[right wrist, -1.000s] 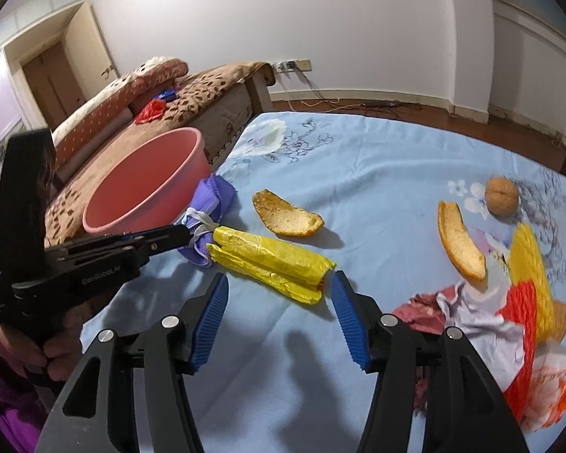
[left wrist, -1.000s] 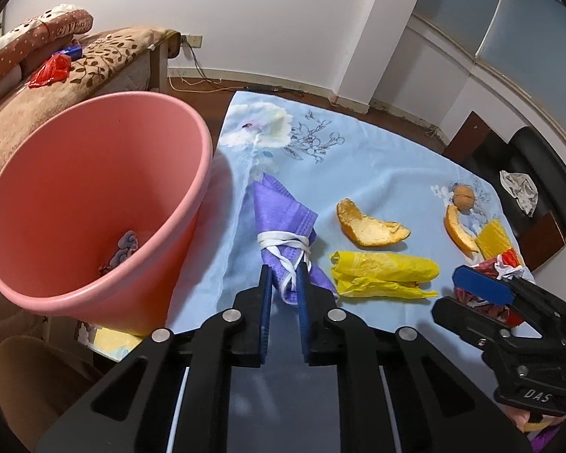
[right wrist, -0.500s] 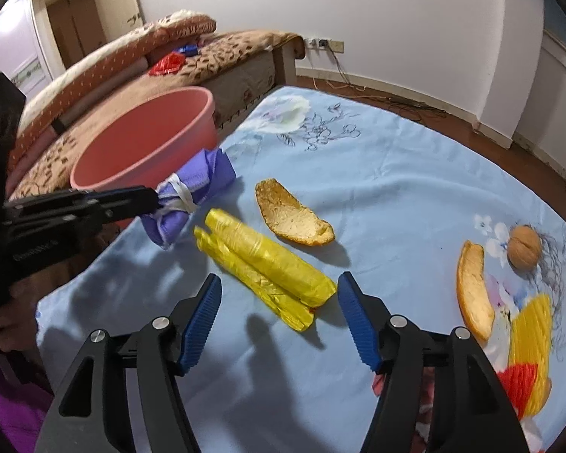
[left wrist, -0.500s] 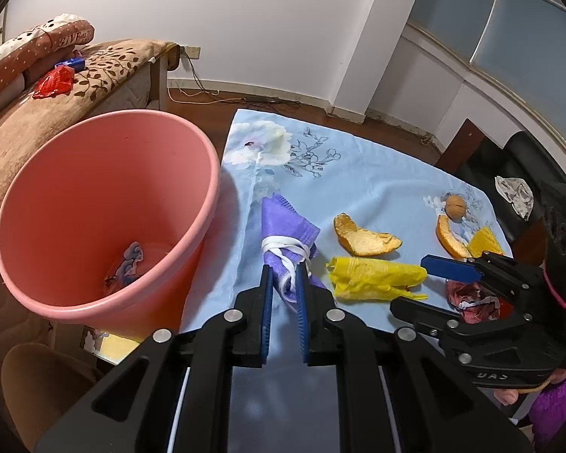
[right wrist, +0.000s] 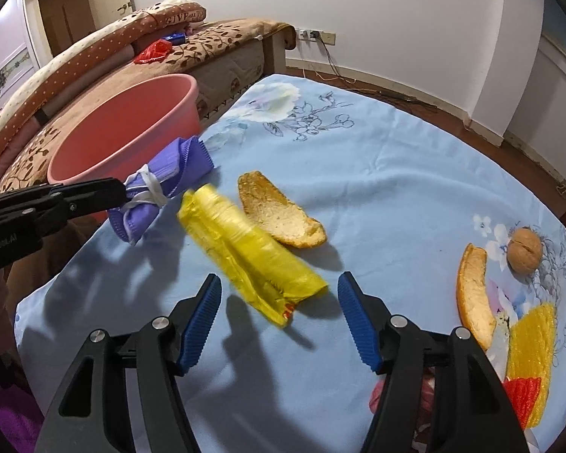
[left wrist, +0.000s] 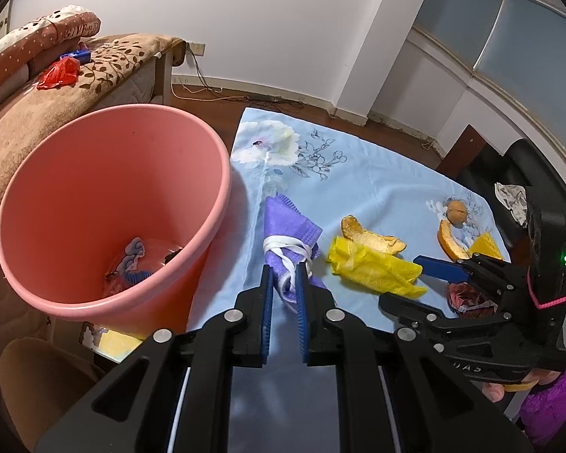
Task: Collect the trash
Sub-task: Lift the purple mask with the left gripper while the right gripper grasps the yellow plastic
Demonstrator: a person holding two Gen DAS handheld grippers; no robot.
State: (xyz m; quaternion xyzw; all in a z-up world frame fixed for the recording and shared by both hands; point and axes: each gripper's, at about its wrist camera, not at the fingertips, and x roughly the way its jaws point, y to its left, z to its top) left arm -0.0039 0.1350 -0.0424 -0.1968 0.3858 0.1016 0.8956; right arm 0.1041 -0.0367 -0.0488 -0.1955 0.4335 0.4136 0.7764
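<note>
- Two grippers work over the blue floral tabletop [right wrist: 396, 158], each on its own piece of trash.
- Left gripper [left wrist: 283, 283]: jaws clamped on the purple mask [left wrist: 288, 234], pinched at its strap-wrapped end so the bundle holds together, just beside the pink bin [left wrist: 215, 188].
- Right gripper [right wrist: 279, 317]: jaws wide apart, straddling the near end of the yellow bag [right wrist: 245, 249], likely lining up a grasp.
- Orange peel [right wrist: 279, 215] touches the bag's far side; walnut [right wrist: 524, 249] lies well apart.
</note>
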